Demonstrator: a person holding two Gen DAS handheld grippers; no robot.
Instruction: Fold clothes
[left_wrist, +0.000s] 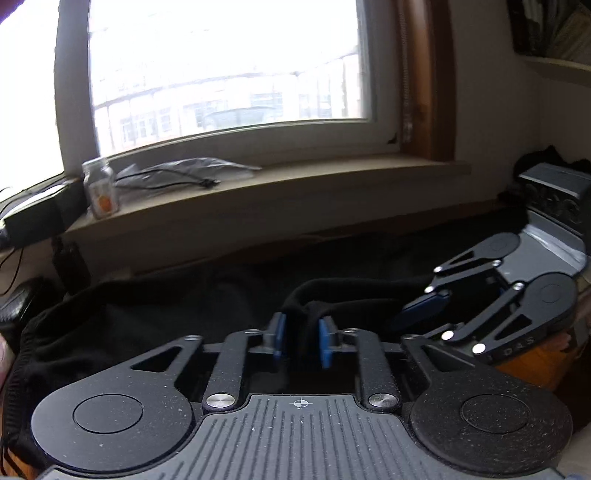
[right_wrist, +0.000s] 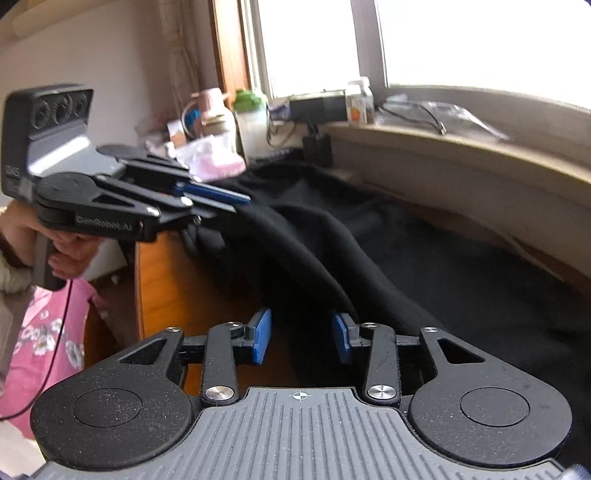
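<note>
A black knit garment (left_wrist: 110, 314) (right_wrist: 406, 258) lies spread over an orange wooden table (right_wrist: 166, 280) under the window. In the left wrist view my left gripper (left_wrist: 301, 341) has its blue pads a short way apart, and a bunched ribbed fold of the garment fills the gap without looking clamped. From the right wrist view, the left gripper (right_wrist: 242, 205) is raised at the left and the cloth drapes down from its tips. My right gripper (right_wrist: 301, 338) is open: cloth lies against its right pad and bare table shows beside the left one. It also appears lower right (left_wrist: 402, 317), over the cloth.
A window sill (left_wrist: 295, 173) runs behind the table, carrying a small jar (left_wrist: 99, 192) and a plastic bag with a cable (left_wrist: 184, 171). Bottles and clutter (right_wrist: 251, 118) crowd the far left corner. A person's hand (right_wrist: 70, 247) grips the left handle above pink floral fabric (right_wrist: 37, 332).
</note>
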